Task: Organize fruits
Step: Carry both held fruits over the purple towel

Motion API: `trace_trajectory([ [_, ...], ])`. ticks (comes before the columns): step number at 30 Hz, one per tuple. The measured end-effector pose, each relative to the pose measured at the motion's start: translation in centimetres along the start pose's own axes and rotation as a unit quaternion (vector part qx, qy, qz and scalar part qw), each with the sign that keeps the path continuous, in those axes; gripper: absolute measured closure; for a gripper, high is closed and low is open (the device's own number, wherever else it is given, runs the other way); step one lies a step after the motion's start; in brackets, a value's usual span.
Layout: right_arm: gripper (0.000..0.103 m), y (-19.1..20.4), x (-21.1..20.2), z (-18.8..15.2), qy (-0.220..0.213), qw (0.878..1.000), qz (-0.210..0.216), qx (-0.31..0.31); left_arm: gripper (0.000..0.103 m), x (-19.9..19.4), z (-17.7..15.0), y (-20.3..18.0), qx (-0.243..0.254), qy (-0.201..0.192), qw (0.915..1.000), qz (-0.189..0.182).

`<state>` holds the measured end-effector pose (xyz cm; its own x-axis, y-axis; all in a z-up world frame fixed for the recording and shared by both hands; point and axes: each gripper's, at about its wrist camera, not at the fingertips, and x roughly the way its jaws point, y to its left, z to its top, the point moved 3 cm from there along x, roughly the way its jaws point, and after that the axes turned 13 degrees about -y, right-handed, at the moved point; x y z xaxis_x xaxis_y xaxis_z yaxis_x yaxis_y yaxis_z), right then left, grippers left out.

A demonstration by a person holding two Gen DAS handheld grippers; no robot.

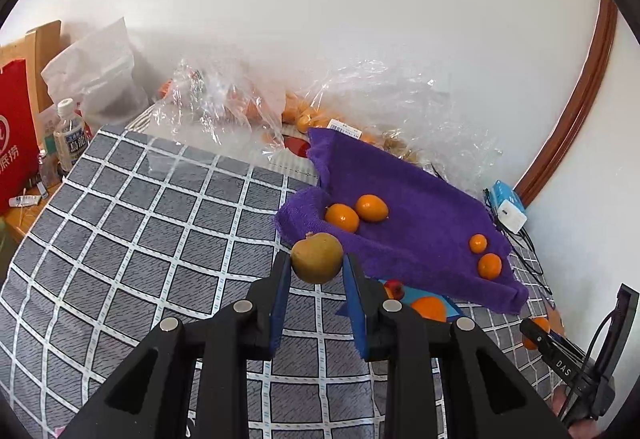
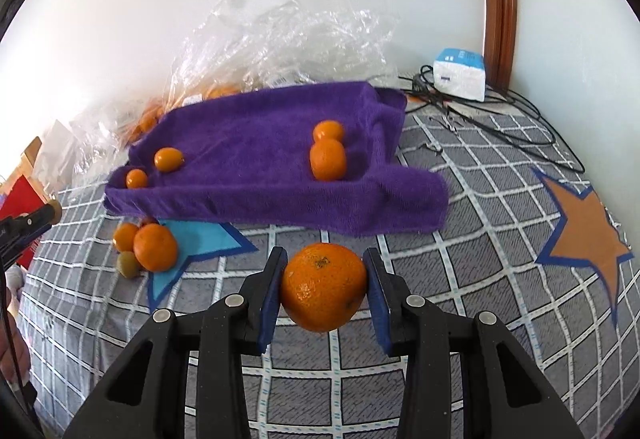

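- Left wrist view: left gripper [image 1: 316, 265] has its fingers [image 1: 280, 291] clamped on a brownish-green fruit [image 1: 316, 258], one blue pad on each side. Fruit sits right at the fingertips, stem nub up, most of it sticking out past the tips.
- The fruit is held above the grey checked cloth [image 1: 140, 239], just in front of the near left corner of the purple towel [image 1: 408, 223].
- Four small oranges lie on the towel: a touching pair [image 1: 356, 213] near its left fold, another pair [image 1: 484, 255] near its right edge.
- Right wrist view: right gripper [image 2: 324, 283] fingers [image 2: 378, 299] are closed on a large orange [image 2: 323, 287], gripped at its widest part, stem scar facing up. It fills the gap between the pads and hangs over the checked cloth, just in front of the towel's near edge.
- Loose cluster [image 2: 146, 247] of two oranges plus a small greenish fruit sits on a blue star patch [image 2: 200, 243], left of the right gripper and well apart from it.
- An orange star patch [image 2: 588, 239] lies far right.
- Clear plastic bags [image 2: 280, 35] with more oranges are behind the towel, against the wall.
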<state>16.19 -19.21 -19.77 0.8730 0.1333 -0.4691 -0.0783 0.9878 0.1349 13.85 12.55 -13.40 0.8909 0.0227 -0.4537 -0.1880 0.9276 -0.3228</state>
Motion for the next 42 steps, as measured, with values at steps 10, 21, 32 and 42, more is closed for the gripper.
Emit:
trace_trajectory([
  [10,0.064,0.9,-1.7,3.6,-0.033,0.999,0.007,-0.011,0.078,-1.2,1.8,-1.4,0.001,-0.005,0.9999,-0.016],
  [21,0.064,1.4,0.0,7.4,-0.047,0.998,0.009,-0.028,0.078,0.3,4.4,-3.8,0.012,-0.007,0.9995,-0.027],
  [32,0.064,1.0,3.0,10.7,-0.057,0.998,0.011,-0.033,0.077,3.9,6.5,-5.8,0.02,-0.004,0.9995,-0.024],
  [42,0.064,0.3,8.1,13.2,-0.056,0.998,0.008,-0.028,0.078,9.6,7.3,-5.2,0.018,0.016,0.9997,-0.005],
])
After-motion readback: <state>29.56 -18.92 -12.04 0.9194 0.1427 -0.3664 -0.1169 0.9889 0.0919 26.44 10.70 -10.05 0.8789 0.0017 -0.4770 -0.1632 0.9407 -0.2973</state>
